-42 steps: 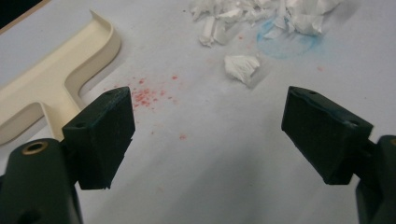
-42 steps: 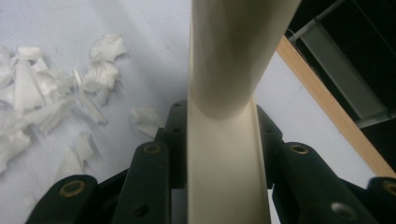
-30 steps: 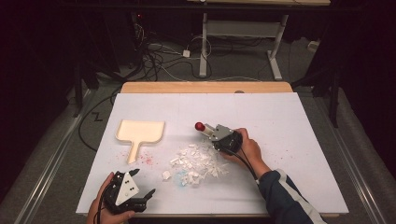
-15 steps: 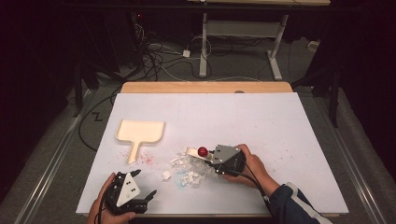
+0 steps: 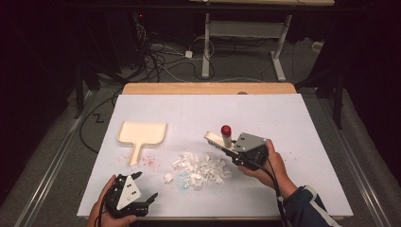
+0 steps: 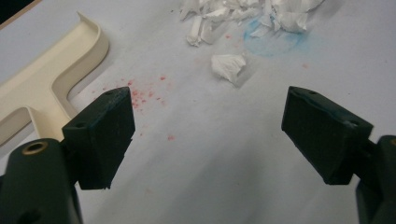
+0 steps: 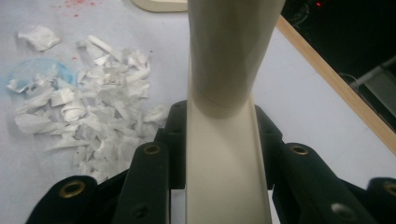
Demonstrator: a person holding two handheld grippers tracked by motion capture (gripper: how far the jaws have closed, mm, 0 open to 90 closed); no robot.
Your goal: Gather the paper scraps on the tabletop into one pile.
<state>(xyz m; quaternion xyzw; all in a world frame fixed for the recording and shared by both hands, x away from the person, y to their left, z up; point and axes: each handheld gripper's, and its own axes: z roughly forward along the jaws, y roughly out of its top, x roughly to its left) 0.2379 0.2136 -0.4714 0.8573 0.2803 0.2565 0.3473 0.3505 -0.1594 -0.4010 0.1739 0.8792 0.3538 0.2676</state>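
Note:
A cream hand brush [image 5: 215, 140] with a red knob [image 5: 226, 128] hovers just right of a pile of torn white paper scraps [image 5: 201, 168]. My right gripper [image 5: 231, 147] is shut on the brush. In the right gripper view the brush's cream handle [image 7: 224, 56] runs up between the closed jaws of that gripper [image 7: 219, 121], with the paper scraps [image 7: 93, 107] to its left. A cream dustpan [image 5: 142, 134] lies flat left of the pile. My left gripper [image 5: 145, 186] rests near the front edge, open and holding nothing. In its own view the left gripper [image 6: 208, 107] faces a stray scrap [image 6: 229, 65] and the dustpan [image 6: 46, 74].
The work surface is a white sheet [image 5: 293, 123] over a wooden table [image 5: 208, 88]. Red specks [image 5: 149, 161] dot the sheet by the dustpan's handle, and a blue smear [image 5: 184, 185] lies under the pile's near edge. Cables and a desk frame [image 5: 246, 42] stand on the floor behind.
The right gripper with the brush swept toward me across the scraps, then lifted and shifted right, off the pile. The left gripper has stayed put.

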